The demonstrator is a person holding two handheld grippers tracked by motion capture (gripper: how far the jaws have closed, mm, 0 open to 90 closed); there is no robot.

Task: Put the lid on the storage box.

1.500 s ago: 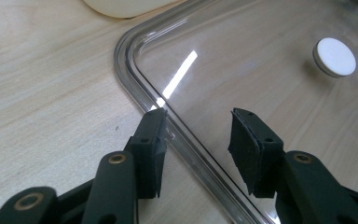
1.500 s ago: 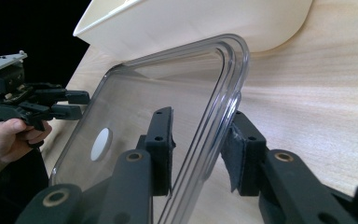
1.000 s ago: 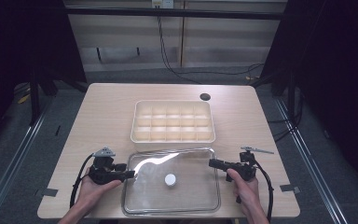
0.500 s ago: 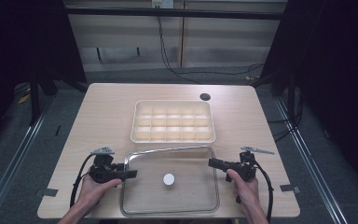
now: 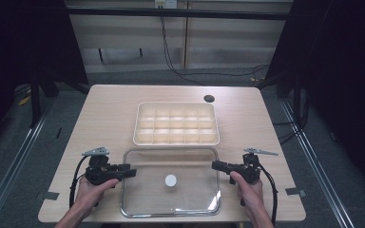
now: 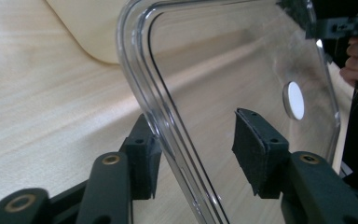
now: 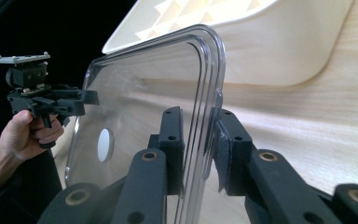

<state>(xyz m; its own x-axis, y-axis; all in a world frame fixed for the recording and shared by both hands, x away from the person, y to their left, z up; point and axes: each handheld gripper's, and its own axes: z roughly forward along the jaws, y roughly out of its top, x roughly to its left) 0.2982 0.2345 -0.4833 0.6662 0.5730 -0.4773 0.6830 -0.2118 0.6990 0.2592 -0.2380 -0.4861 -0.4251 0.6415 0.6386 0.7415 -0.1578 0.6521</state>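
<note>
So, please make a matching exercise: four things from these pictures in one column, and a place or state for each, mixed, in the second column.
Things:
1. clear lid
2. compartment tray
3. right gripper
4. left gripper

Places or states:
A. jaws just closing, a gap left beside the rim
B. cream, past the lid's far edge
C. see-through, a white round spot in its middle
D. jaws clamped on the rim

Pairs: 1-C, 2-B, 3-D, 4-A
</note>
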